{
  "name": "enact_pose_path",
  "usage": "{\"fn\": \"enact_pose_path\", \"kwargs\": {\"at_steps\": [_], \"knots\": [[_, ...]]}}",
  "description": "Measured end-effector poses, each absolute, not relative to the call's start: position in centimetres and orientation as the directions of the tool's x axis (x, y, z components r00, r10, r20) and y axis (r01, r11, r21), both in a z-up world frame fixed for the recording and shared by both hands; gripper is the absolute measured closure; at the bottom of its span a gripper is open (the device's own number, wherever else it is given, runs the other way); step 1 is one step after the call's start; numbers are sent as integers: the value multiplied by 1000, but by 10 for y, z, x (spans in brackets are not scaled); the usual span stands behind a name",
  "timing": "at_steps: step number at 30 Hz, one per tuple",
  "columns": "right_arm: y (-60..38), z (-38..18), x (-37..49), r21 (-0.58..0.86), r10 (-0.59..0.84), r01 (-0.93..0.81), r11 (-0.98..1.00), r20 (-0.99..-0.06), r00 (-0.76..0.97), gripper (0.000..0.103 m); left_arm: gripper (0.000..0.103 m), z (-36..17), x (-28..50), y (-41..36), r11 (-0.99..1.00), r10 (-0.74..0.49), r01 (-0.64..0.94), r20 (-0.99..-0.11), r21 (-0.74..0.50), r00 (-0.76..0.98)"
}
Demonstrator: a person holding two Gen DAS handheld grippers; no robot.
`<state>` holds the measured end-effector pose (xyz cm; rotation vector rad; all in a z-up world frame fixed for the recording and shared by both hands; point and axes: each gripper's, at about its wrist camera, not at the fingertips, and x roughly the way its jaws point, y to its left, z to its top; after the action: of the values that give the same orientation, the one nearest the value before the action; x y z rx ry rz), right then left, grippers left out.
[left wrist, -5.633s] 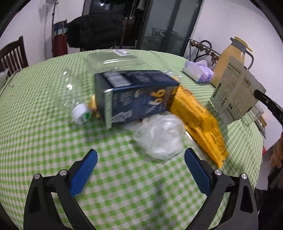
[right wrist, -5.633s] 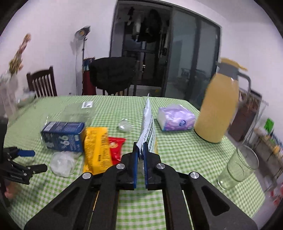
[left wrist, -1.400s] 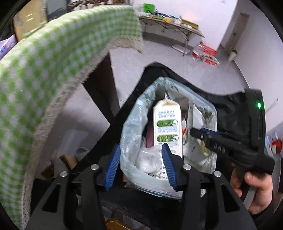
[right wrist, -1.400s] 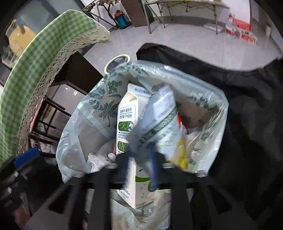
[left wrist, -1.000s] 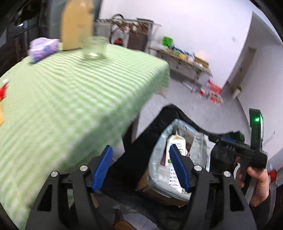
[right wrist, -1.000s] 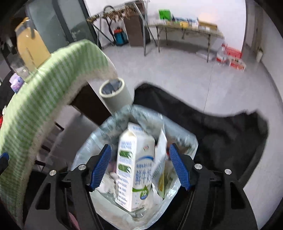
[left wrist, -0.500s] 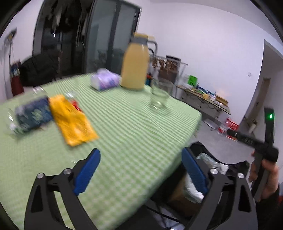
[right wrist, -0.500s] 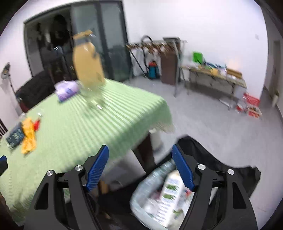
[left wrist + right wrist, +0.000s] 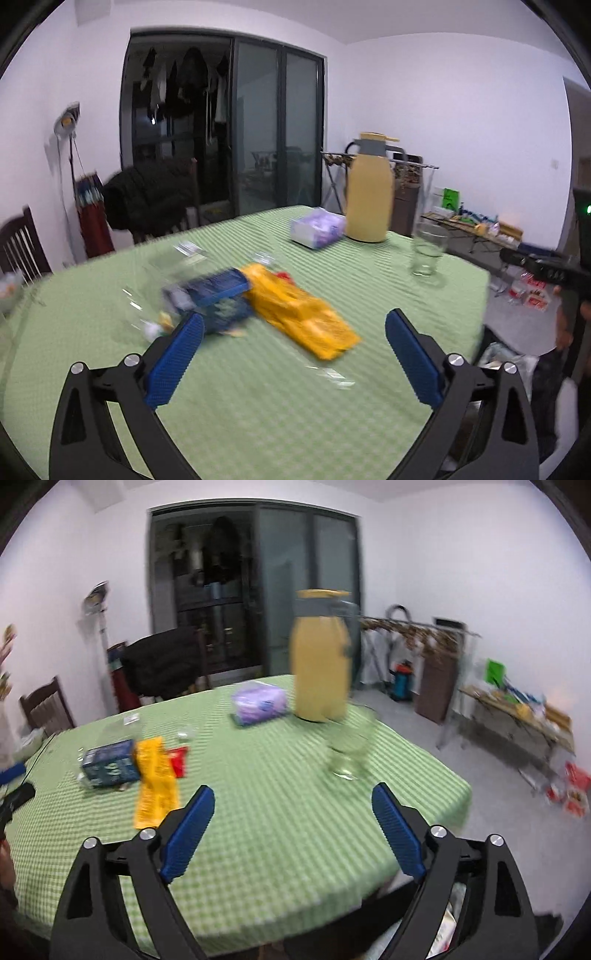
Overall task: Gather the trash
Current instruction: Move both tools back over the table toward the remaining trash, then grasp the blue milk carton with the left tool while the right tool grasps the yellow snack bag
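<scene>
two grippers, both over the near side of the table [image 9: 258, 406], pointing slightly down at the green checked cloth. left gripper [image 9: 293, 350] has its blue pads wide apart and its jaws are opening, nothing between them, only cloth below. right gripper [image 9: 293, 823] likewise wide, jaws opening, nothing held.

trash left on the table sits in one cluster on the left half: a blue carton [image 9: 218, 295] lying on its side, a long yellow packet [image 9: 299, 314] touching it on the right and running toward the near edge, a small red wrapper [image 9: 176, 760] just behind the yellow packet. clear plastic bits [image 9: 147, 317] lie beside the carton on its left, blurred, can't tell what exactly. right wrist view shows the same carton [image 9: 109, 768] and yellow packet [image 9: 155, 779] side by side.

farther back: a purple tissue pack [image 9: 317, 227], a tall yellow jug [image 9: 369, 192] just beside it, an empty drinking glass [image 9: 428, 251] near the right edge, apart from the jug.

bin bag [image 9: 506, 356] shows low, beyond the table's right corner, mostly hidden. left view also catches the right gripper's black body [image 9: 543, 266] at the far right with a hand [image 9: 563, 325] under it. both views motion-blurred.
</scene>
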<state>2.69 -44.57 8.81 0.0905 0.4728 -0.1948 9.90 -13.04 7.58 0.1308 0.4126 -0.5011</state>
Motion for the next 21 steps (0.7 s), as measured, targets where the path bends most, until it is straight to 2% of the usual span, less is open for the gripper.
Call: {"fn": "enact_pose_path", "kwargs": {"at_steps": [2,6,10,16,21], "knots": [[-428,85,42,17,-135,161,987,-472,871,18,7,71,117,-106,847,-468,529,-402,50,787],[-381,59,88,-56,-57,31,998,-556,829,18,7,54,160,-73,883,-381,465,-482,63,789],[-331,32,124,-85,27,-96,992,-598,801,18,7,39,197,-53,906,-341,422,-515,45,786],[-292,0,170,-64,83,-165,984,-656,750,18,7,26,242,-59,842,-370,522,-558,138,743],[-278,-20,198,-51,104,-194,980,-699,708,18,7,25,276,-82,731,-457,657,-583,184,672]]}}
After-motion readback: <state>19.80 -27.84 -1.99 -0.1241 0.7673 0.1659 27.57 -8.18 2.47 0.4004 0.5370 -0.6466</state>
